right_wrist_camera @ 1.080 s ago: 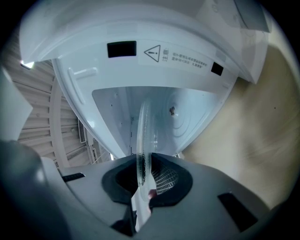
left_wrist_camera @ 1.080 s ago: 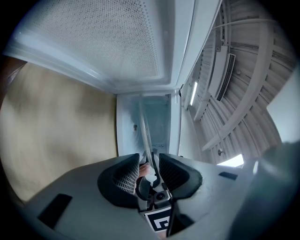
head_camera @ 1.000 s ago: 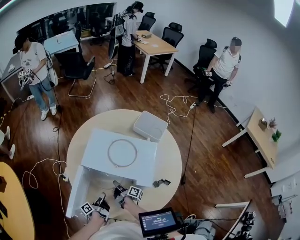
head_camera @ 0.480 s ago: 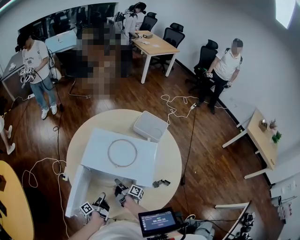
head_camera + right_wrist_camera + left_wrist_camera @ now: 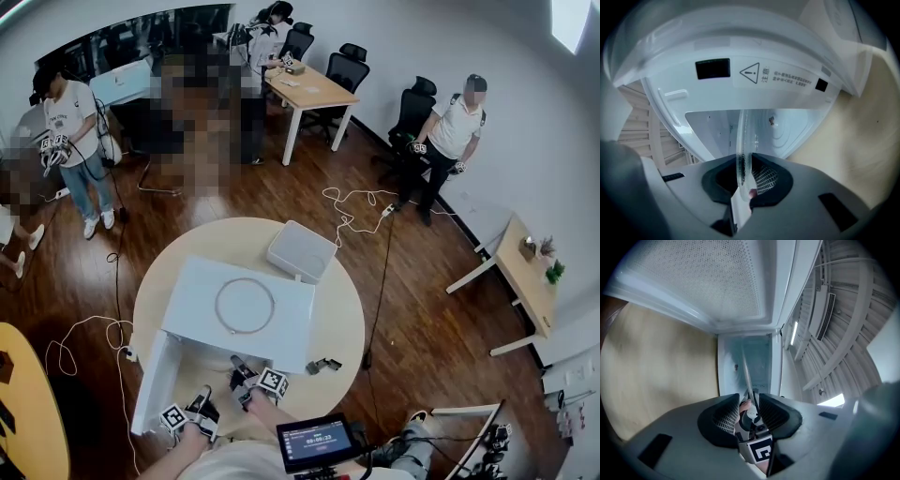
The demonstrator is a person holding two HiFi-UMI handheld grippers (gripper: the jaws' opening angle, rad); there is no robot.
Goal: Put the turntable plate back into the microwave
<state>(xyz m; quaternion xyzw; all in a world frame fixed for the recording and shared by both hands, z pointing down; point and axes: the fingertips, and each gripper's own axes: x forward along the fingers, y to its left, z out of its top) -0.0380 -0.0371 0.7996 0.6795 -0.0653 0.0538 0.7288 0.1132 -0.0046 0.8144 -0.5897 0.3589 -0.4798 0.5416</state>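
While the right fingers (image 5: 765,176) clamp the plate (image 5: 742,136) by its rim at the open front of the microwave (image 5: 754,75), the left fingers (image 5: 724,416) stand apart around its edge without pressing. Laying it inside is, I think, still left.

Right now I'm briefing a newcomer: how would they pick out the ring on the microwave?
On the round beige table stands a white box-shaped microwave. Lying flat on its top is a thin pale ring, an open hoop, unlike the solid white square box nearby.
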